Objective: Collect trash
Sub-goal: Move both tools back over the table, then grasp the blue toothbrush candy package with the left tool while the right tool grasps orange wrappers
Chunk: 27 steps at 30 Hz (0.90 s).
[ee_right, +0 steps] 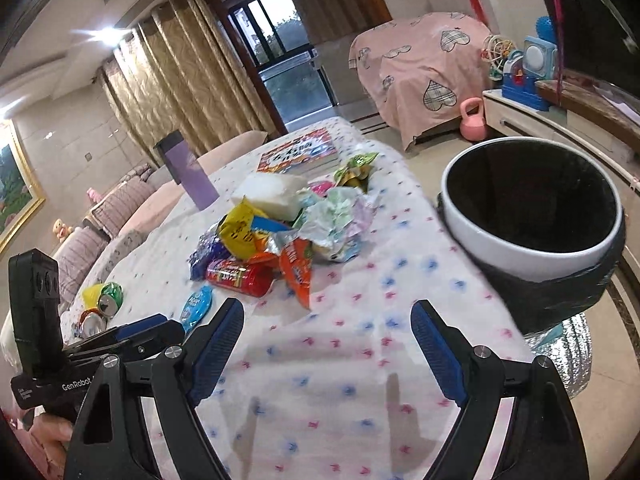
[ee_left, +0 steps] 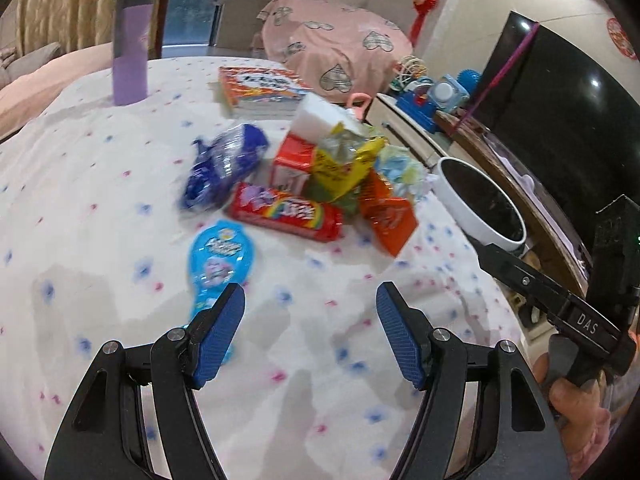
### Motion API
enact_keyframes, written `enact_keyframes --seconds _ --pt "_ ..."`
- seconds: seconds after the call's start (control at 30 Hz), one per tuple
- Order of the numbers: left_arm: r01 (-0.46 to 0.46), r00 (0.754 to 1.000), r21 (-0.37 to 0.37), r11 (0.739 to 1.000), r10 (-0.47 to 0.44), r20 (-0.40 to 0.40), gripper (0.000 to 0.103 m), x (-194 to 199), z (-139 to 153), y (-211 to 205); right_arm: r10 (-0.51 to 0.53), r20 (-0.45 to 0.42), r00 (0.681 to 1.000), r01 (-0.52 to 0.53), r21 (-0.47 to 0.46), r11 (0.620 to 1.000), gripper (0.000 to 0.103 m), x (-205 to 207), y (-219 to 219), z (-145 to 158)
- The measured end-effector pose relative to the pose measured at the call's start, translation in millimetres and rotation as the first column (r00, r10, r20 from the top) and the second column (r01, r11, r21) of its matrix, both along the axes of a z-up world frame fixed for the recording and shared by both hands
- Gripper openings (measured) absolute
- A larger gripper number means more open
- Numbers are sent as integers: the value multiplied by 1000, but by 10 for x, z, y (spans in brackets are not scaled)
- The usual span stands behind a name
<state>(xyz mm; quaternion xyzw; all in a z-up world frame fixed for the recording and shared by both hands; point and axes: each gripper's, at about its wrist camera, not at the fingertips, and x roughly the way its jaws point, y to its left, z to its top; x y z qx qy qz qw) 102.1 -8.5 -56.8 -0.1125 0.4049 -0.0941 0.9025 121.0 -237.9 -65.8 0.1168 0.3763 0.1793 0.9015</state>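
Trash (ee_left: 320, 184) lies in a loose heap on the desk (ee_left: 120, 240), which is covered with a white cloth dotted in blue and pink. The heap holds a red candy wrapper (ee_left: 286, 216), a yellow snack bag (ee_left: 348, 160), an orange wrapper (ee_left: 386, 216), a dark blue bag (ee_left: 226, 164) and crumpled pale paper (ee_right: 340, 216). A light blue flat packet (ee_left: 218, 256) lies apart from the heap, just ahead of the left tongs (ee_left: 310, 306), with its lower end hidden behind the left finger. The heap itself is farther ahead of both tongs.

The left tongs stand well open over bare cloth, with nothing between the blue pads (ee_left: 224, 332). The right tongs (ee_right: 326, 322) also stand wide open and empty, angled down toward the desk. A white bin with a black liner (ee_right: 532, 224) sits at the desk's right edge, ahead and right of the right tongs. Two crushed cans (ee_right: 102, 308) lie near the desk's left edge. A purple bottle (ee_left: 130, 46) and a colourful book (ee_left: 260, 88) stand beyond the heap.
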Motion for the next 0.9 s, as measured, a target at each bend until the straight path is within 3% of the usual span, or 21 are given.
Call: enact_keyframes --seconds 0.3,0.53,0.6,0.67,0.7,0.77,0.83,0.9 --pt "-54 997 43 998 57 -51 70 52 -130 267 34 -17 999 -35 -46 998 86 124 249 -68" --pt "-24 992 123 992 39 -123 69 257 -345 283 59 -34 998 -61 -71 996 68 337 417 -170" --pt "-21 993 154 988 39 -114 64 275 -347 254 61 -44 997 -64 -71 995 65 407 448 -213" --pt "-13 994 177 984 33 -108 44 287 -344 222 65 -53 997 -69 -76 995 60 469 480 -256" --pt "-12 994 183 983 31 -105 36 283 -345 214 67 -58 996 -72 -76 995 52 499 498 -275" --pt "-1 995 199 980 22 -99 33 268 -337 185 72 -63 995 -77 -82 994 38 540 529 -303" --pt "1 995 197 980 18 -94 32 235 -330 190 73 -63 995 -79 -93 993 11 548 547 -315" --pt "3 996 172 985 13 -93 32 208 -306 202 78 -59 995 -83 -88 993 6 511 544 -301"
